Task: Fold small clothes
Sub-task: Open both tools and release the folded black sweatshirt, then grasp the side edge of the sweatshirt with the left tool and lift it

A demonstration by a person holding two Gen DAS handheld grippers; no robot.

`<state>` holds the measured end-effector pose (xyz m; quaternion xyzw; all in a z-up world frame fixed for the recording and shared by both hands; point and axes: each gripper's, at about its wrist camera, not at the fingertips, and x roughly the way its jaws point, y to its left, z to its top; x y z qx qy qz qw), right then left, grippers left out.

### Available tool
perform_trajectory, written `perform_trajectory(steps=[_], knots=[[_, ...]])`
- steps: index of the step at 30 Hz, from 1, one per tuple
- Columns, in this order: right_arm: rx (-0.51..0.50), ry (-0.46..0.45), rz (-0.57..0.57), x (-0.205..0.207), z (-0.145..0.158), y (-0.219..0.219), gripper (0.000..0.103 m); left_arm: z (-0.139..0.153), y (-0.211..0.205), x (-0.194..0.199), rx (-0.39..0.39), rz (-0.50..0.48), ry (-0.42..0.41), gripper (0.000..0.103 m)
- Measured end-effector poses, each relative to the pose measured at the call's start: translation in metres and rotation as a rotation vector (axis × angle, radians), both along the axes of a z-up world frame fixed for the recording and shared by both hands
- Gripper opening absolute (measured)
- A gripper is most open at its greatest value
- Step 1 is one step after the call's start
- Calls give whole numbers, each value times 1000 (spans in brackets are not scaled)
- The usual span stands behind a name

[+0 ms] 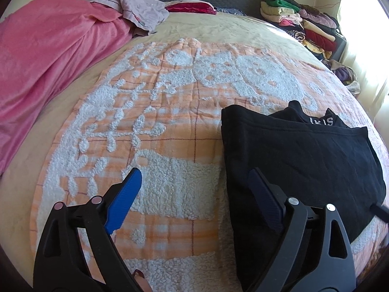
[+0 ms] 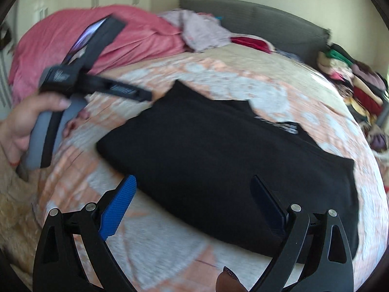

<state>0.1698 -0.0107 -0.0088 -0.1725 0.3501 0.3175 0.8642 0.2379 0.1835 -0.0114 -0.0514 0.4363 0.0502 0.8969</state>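
1. A black garment [image 1: 301, 155], already folded into a flat slab with a strip of white lettering showing at its far edge, lies on an orange and white fleece blanket [image 1: 155, 126] spread over a bed [image 1: 218, 26].

2. The left gripper [image 1: 195, 174] has its jaws wide apart and nothing between them. Only bare blanket fills the gap. The garment lies off to the right of these jaws, and the right-hand jaw hangs over its near left edge; whether it touches the cloth cannot be told.

3. The right gripper [image 2: 194, 178] also has its jaws wide apart, clamped on nothing. The garment lies straight ahead of them and partly beneath, its near edge crossing the gap between the jaws. This picture is blurred.

4. From the right jaws, the garment's long axis runs from near left to far right, slanting across the line they point along.

5. A person's hand [image 2: 26, 124] holding the left gripper shows far left of the right jaws, beyond the garment's left corner.

6. Judged from this, the right jaws are better centred on the garment's near edge, while the left jaws are nearer its left edge.
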Motion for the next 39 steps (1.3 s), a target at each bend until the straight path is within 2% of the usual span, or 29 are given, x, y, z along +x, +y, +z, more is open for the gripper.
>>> perform_trajectory(steps=[6, 10, 14, 20, 23, 32, 35, 36, 37, 38, 39], knots=[[-99, -55, 64, -6, -17, 35, 94, 1, 4, 1, -12, 12, 3, 85], [-154, -85, 100, -12, -28, 52, 95, 0, 7, 2, -12, 20, 7, 93], [-230, -143, 124, -17, -41, 69, 96, -1, 9, 5, -45, 20, 14, 93], [-276, -205, 97, -15, -48, 80, 98, -11, 15, 15, -158, 7, 61, 93], [-293, -223, 78, -10, -51, 85, 98, -15, 15, 17, -182, 3, 77, 93], [-306, -303, 44, -6, -54, 89, 98, -24, 12, 28, -340, -36, 118, 93], [-302, -348, 35, -10, -51, 87, 96, -25, 8, 33, -359, -48, 124, 93], [-293, -358, 38, -12, -49, 84, 87, -26, 6, 35, -362, -53, 127, 93], [-283, -357, 44, -12, -47, 83, 66, -27, 4, 37, -370, -62, 133, 93], [-269, -350, 49, -13, -45, 80, 58, -28, 2, 38, -382, -67, 137, 93], [-259, -349, 50, -15, -44, 78, 46, -29, 1, 39, -391, -70, 141, 93]])
